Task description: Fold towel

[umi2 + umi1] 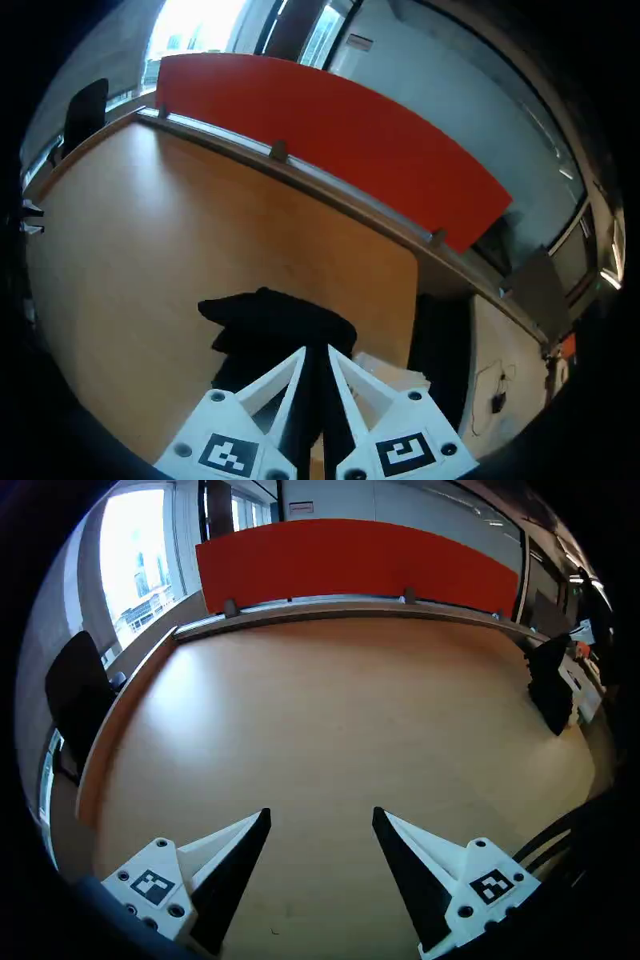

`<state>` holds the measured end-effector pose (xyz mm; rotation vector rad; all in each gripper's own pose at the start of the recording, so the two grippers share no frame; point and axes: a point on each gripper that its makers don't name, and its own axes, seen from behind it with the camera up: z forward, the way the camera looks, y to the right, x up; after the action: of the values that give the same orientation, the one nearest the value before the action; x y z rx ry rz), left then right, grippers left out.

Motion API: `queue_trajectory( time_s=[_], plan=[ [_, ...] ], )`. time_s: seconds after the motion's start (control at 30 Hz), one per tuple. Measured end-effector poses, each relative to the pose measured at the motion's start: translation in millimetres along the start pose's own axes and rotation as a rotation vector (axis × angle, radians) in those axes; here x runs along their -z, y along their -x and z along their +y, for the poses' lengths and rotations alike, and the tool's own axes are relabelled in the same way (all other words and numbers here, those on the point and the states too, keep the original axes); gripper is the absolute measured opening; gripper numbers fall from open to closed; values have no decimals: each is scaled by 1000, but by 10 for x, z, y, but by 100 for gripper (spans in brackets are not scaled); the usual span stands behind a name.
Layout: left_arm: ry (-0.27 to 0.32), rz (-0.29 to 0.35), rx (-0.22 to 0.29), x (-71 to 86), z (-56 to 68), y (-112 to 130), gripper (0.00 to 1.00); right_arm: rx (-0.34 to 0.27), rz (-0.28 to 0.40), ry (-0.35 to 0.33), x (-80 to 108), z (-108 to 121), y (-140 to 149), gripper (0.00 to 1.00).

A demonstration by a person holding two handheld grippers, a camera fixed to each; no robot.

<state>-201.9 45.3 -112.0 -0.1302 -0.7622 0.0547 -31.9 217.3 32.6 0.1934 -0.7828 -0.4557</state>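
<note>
Black towel [276, 324], crumpled into a dark, creased heap, lying on the wooden table [160, 240] near its right edge, bunched at the tips of the right gripper [317, 350], jaws drawn nearly together and pinching the cloth, left gripper [320, 816], jaws spread wide above the tabletop.

Black on tan, red-orange behind
The towel [276, 320] is plain black, the table [336, 720] pale tan wood, the divider [352, 564] red-orange; the left gripper [320, 814] and right gripper [316, 350] are white with black fingers (black-and-white square markers on each).
</note>
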Motion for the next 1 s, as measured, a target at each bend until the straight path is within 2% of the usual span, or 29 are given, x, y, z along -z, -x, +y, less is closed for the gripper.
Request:
queue_trajectory(
  time_s=[0.2,0.57,0.77,1.0],
  plan=[
    [5,1,-7,8,25,0,94,-23,-13,-3,42,-64,195,4],
    [8,8,-8,19,40,-24,94,-22,-26,-5,91,-149,312,4],
    [4,8,-12,53,18,-14,94,-39,-78,5,60,-131,622,4],
    [-8,0,-17,89,-37,15,94,-109,-121,14,0,-124,987,4]
  ],
)
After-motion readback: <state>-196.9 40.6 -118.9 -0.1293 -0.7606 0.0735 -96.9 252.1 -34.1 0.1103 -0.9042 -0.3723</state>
